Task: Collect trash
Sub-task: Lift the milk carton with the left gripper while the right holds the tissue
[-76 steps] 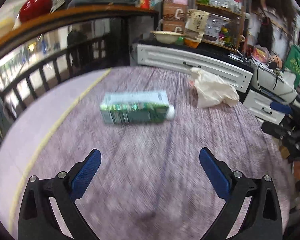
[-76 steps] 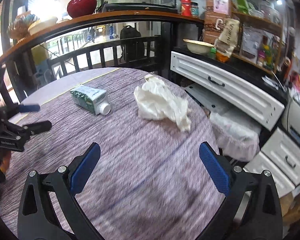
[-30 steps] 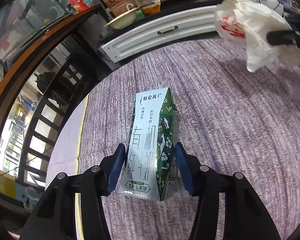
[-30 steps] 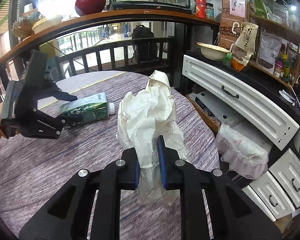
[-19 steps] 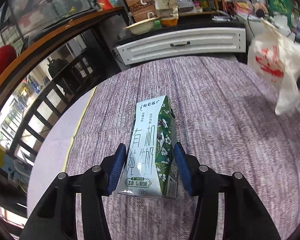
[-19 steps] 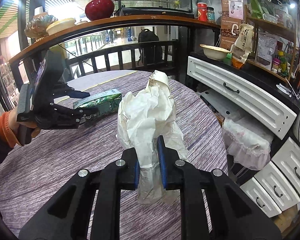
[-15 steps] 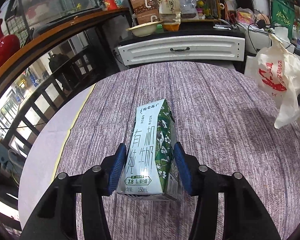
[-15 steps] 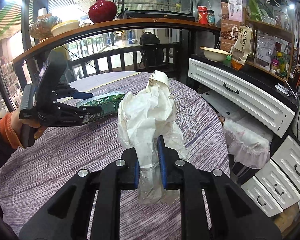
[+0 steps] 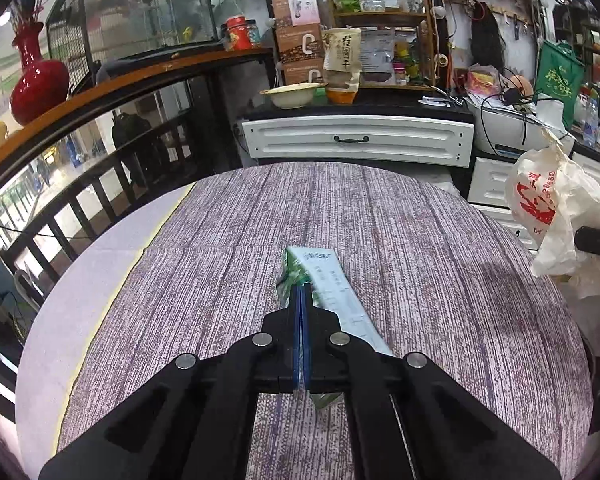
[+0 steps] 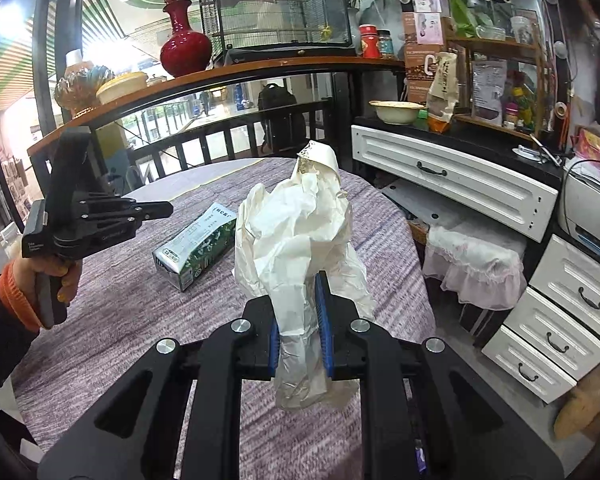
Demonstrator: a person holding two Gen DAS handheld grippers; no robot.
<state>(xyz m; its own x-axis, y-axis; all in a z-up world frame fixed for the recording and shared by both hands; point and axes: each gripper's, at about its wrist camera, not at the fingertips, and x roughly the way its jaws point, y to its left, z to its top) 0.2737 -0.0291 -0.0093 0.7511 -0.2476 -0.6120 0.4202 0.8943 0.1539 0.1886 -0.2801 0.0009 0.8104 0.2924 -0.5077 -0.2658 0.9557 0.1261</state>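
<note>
Cluttered and busy, the room curves around a round surface (image 9: pixel 379 216) covered in a purple-grey streaked cloth, with a pale band along its left edge. Along the left, a dark railing (image 10: pixel 220 140) runs under a curved wooden ledge (image 10: pixel 228 72) that carries a red vase (image 10: pixel 184 46) and a wire cage (image 10: pixel 276 4). Beyond the surface's far edge stands a white drawer cabinet (image 9: pixel 355 140) with a bowl (image 9: pixel 292 95) on top, and shelves crowded with packets and jars rise behind it.

Near the middle of the surface lies a green and white milk carton (image 10: pixel 196 248) on its side. The left hand-held gripper (image 10: pixel 168 209), held in a hand (image 10: pixel 62 276) with an orange cuff, hovers above the carton's left side; its blue pads are pressed together with nothing between them, and from its own camera the carton lies just under and beyond the tips. Toward the surface's right edge, the right hand-held gripper (image 10: pixel 301 316) is clamped on a crumpled white plastic bag (image 10: pixel 300 240), which stands up above its fingers, clear of the cloth.
</note>
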